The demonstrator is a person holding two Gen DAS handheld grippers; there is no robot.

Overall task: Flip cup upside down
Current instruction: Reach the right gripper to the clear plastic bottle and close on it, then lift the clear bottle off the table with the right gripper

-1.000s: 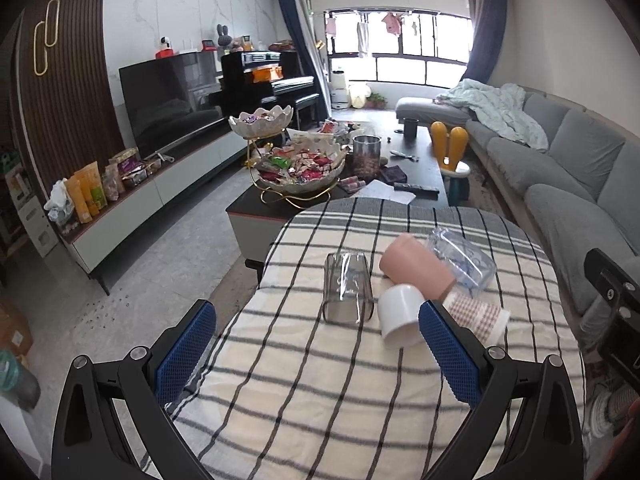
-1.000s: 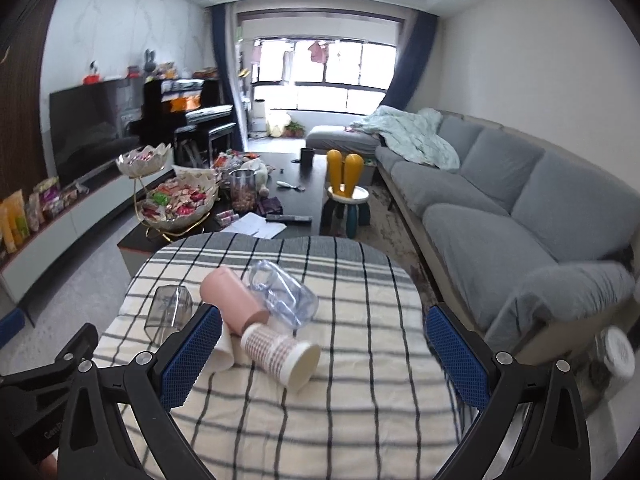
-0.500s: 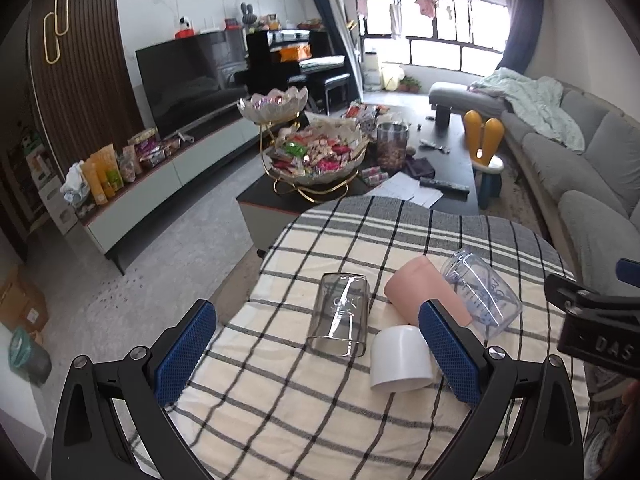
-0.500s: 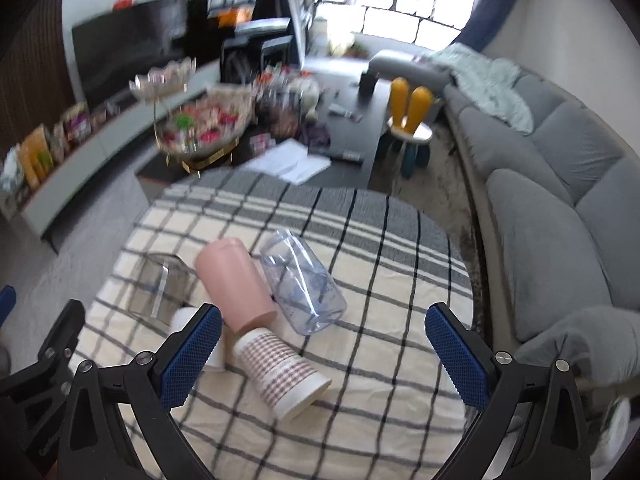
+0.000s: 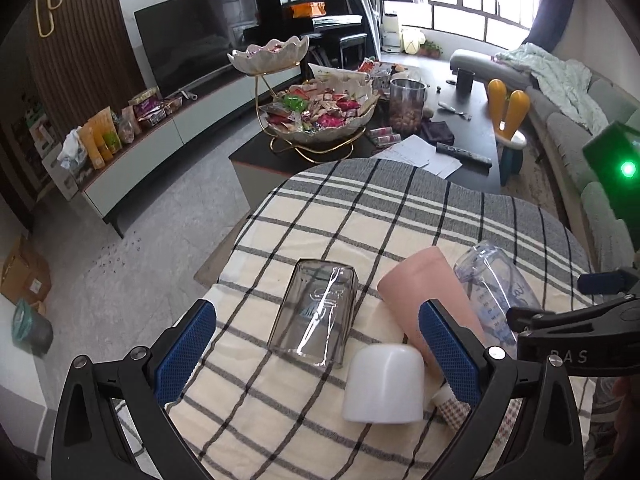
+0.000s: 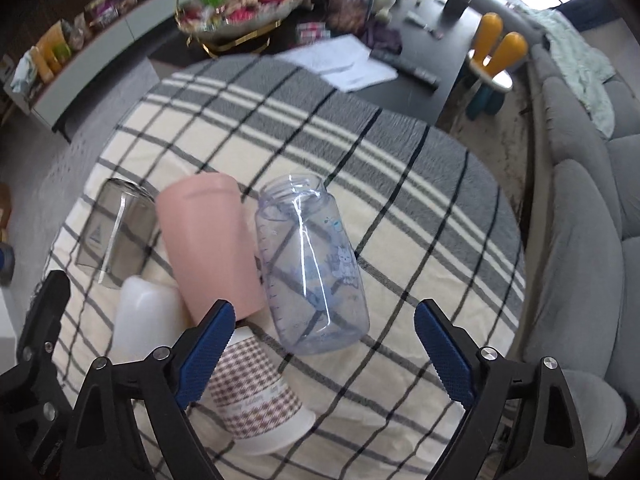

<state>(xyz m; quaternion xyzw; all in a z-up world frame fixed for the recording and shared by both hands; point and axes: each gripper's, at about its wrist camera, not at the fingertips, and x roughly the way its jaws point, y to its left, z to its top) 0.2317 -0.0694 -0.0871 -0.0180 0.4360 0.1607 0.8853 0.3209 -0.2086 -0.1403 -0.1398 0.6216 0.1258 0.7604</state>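
Both my tools are spread wide, holding nothing: my left tool [image 5: 318,354] over the smoky glass cup [image 5: 314,316], my right tool [image 6: 320,354] over the clear bottle [image 6: 310,264], all lying on the checked surface [image 6: 420,208].

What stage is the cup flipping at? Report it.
Done: nothing; the grey glass, pink cup, clear bottle, white cup and checked cup all lie sideways. In hand: nothing; left gripper and right gripper hover open. Left: grasping and inverting.
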